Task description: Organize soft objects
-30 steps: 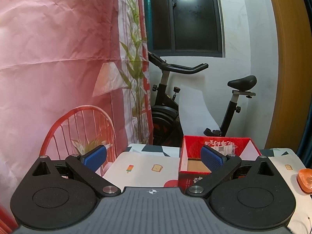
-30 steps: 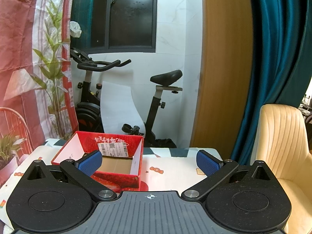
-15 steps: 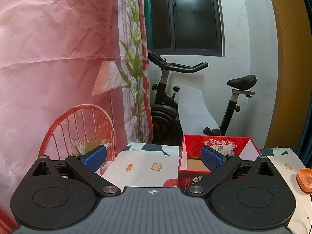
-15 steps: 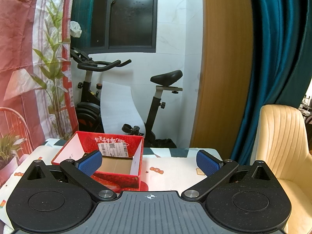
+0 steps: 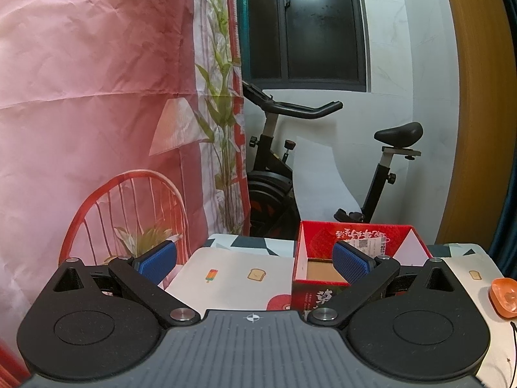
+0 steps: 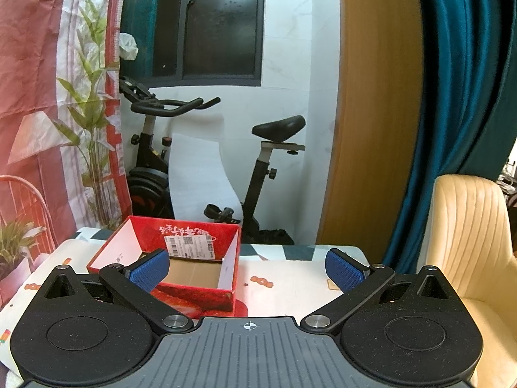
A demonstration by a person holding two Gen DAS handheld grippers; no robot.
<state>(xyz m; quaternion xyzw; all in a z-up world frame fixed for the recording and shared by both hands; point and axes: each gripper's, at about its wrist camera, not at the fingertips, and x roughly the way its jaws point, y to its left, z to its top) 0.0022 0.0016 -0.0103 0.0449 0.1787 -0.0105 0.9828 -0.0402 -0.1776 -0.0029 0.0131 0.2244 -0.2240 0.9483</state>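
Both grippers are hovering above the near edge of the bench (image 6: 290, 286), level and facing forward; left gripper (image 5: 253, 263) is showing its blue fingers (image 5: 156, 262) spread wide with nothing between them; right gripper (image 6: 248, 268) is likewise standing wide apart and empty, fingers (image 6: 344, 273) clear of everything; a red box (image 6: 181, 294) is sitting open-topped on the patterned cloth, its brown cardboard floor looking bare and a shipping label showing on the inner far wall; from the left wrist view the box (image 5: 318, 294) is lying ahead and to the right, partly behind the right-hand pad; an orange object (image 5: 504, 297) is resting at the far right edge of the bench in the left view, too cropped to tell what it is or whether it is soft; no other loose item is showing on the bench in either view; judging the step: the task is only getting under way, box waiting as the likely container, nothing packed; next move is calling for locating a soft item, probably that orange one, swinging the nearer gripper toward it, lowering with pads straddling it, then closing gently before carrying over the box rim; background bike and cream chair are playing no part.
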